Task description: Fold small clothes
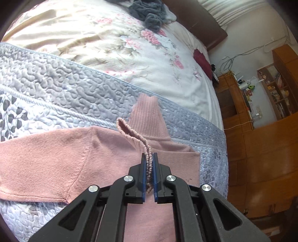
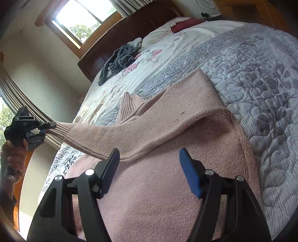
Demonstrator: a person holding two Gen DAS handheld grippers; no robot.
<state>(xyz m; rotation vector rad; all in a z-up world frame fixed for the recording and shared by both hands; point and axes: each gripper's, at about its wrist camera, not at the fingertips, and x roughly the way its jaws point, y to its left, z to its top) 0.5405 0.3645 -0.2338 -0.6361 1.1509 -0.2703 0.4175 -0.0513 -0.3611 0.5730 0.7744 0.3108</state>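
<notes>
A pink knit sweater [image 2: 167, 186] lies on a blue-grey quilted bedspread [image 1: 74, 83] near the foot of the bed, with its ribbed collar [image 1: 147, 113] standing up on the far side. The left gripper [image 1: 149, 163] has its 2 fingers pressed together on the ribbed cuff [image 1: 148, 158] of 1 sleeve [image 2: 149, 126]; in the right wrist view that sleeve stretches from the sweater's body out to the left, lifted off the bed, to where the left gripper [image 2: 49, 124] clamps its end, a hand [image 2: 13, 154] gripping the tool below. The right gripper [image 2: 149, 158] hovers just above the sweater's body near the base of the stretched sleeve, its fingers spread wide with nothing between them. Farther up the bed, a floral duvet [image 1: 121, 46] carries a crumpled dark grey garment [image 1: 149, 13] near the headboard and a dark red cloth [image 1: 202, 59] at the right edge. Wooden shelving [image 1: 279, 89] stands to the right of the bed.
</notes>
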